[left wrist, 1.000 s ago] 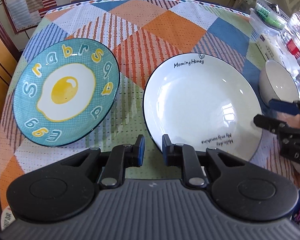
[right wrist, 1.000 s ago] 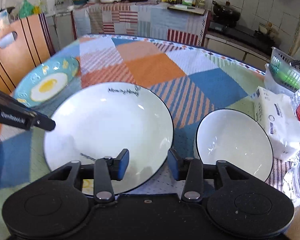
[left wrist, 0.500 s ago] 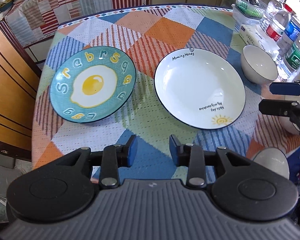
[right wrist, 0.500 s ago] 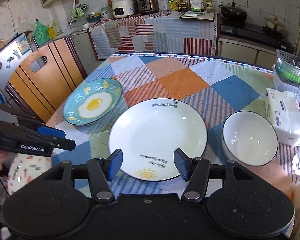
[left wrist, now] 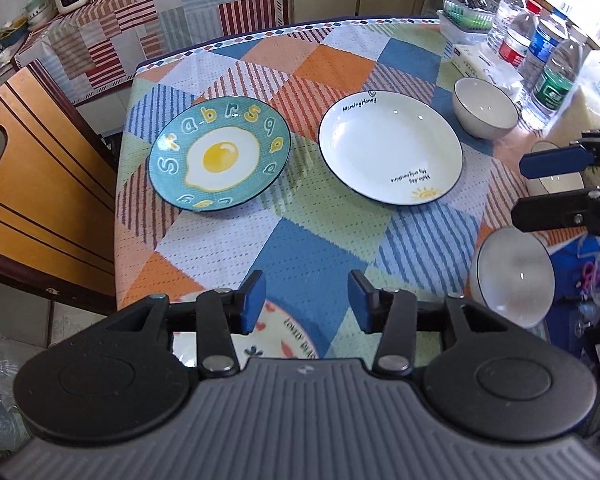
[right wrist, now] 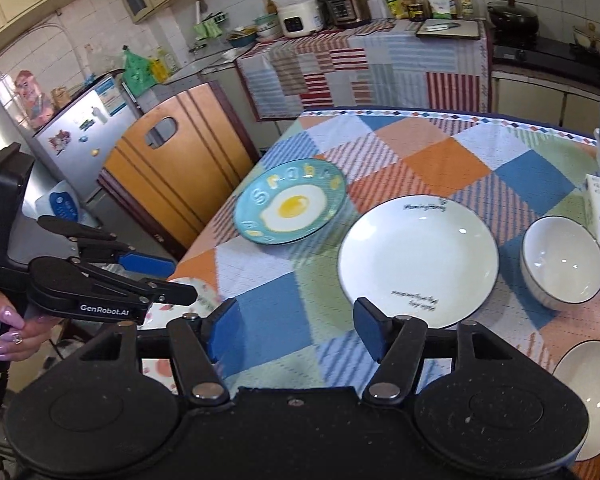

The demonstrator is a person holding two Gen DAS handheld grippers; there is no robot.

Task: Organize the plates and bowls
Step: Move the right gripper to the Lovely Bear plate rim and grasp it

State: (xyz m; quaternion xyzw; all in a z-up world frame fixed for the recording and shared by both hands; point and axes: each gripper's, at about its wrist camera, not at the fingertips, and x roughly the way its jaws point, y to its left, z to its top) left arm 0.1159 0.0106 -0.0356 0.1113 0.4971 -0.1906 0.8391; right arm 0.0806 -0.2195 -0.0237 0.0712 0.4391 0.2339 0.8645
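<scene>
Jaws Opening, Both Hands Up High

Both sets of jaws are opening, and nothing is between them. The left gripper (left wrist: pixel 307 300) and the right gripper (right wrist: pixel 296 328) now sit higher and farther back than a second ago, so more of the tabletop (left wrist: pixel 300 240) shows. Both point down at a slant. The egg plate (left wrist: pixel 219 159) and the white plate (left wrist: pixel 390 147) lie side by side, apart. A white bowl (left wrist: pixel 485 107) sits just beside the white plate.
</scene>
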